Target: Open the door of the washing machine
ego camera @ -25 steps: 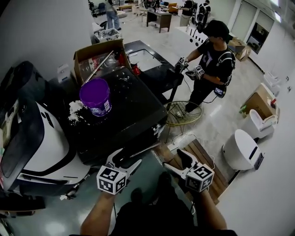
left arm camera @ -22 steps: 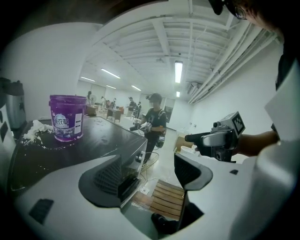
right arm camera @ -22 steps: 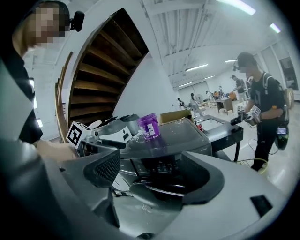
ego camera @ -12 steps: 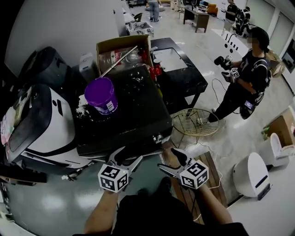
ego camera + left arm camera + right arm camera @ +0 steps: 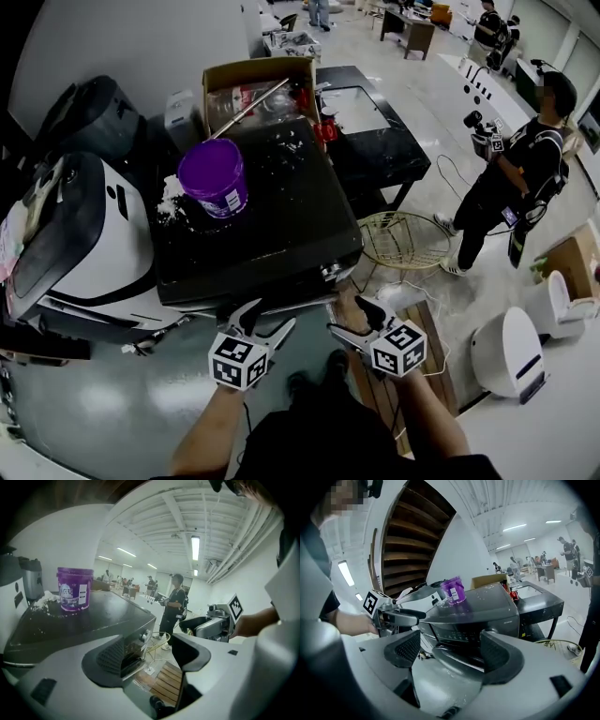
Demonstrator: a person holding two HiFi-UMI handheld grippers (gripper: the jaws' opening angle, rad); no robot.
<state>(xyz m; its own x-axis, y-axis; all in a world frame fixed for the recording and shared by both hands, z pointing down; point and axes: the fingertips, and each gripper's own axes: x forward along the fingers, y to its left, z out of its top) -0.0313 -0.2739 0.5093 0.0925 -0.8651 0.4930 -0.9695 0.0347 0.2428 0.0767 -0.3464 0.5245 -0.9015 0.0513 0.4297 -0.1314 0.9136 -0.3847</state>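
Both claws are closing in on the front of the washing machine (image 5: pixel 262 234), with the door not yet touched
Compared with a second ago, the left claw (image 5: pixel 266 320) and the right claw (image 5: pixel 351 319) are sitting closer together at the lower centre of the head view, just beneath the machine's front edge, which is now filling more of the frame's middle, with the purple bucket (image 5: pixel 214 177) standing on its top. Jaws of the left claw have just been closing a little, yet they are standing wide with nothing between them. Those of the right claw are also gaping wide and empty, and in the right gripper view they are framing the control panel (image 5: pixel 471 631) and what looks to be the rounded door (image 5: pixel 457 660) below it. Judging by this, the approach is nearing its end with the door still shut, and finding its edge or handle is coming next
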